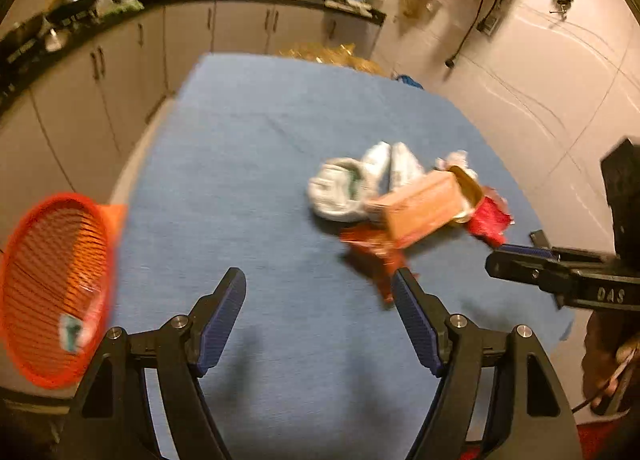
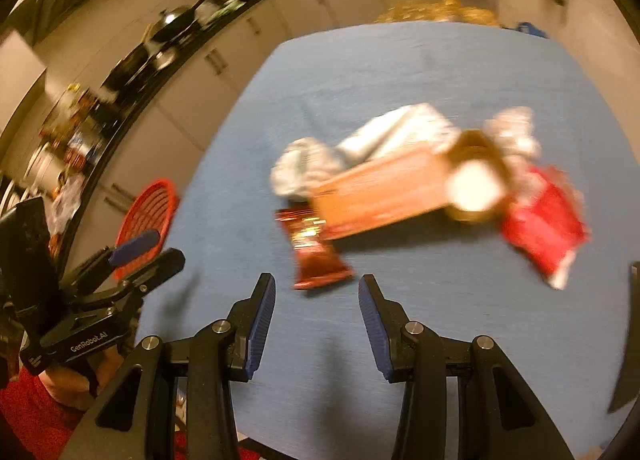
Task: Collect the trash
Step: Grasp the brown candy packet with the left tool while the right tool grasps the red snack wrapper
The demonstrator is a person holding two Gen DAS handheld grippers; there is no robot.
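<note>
Right now your left gripper (image 1: 320, 284) stands wide apart with nothing between its pads, only blue tablecloth (image 1: 248, 164). Your right gripper (image 2: 317, 292) is parted about halfway and also empty. The trash heap lies just ahead of both jaws: a dark red snack wrapper (image 2: 316, 256) nearest, then an orange carton (image 2: 380, 192), crumpled white bags (image 1: 352, 184) and a red packet (image 2: 544, 228). The orange mesh basket (image 1: 52, 288) sits left of your left jaws.

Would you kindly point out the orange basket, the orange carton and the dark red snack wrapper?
orange basket (image 1: 52, 288): left wrist view, mesh wall.
orange carton (image 2: 384, 192): right wrist view, broad side.
dark red snack wrapper (image 2: 316, 260): right wrist view, lower body.
</note>
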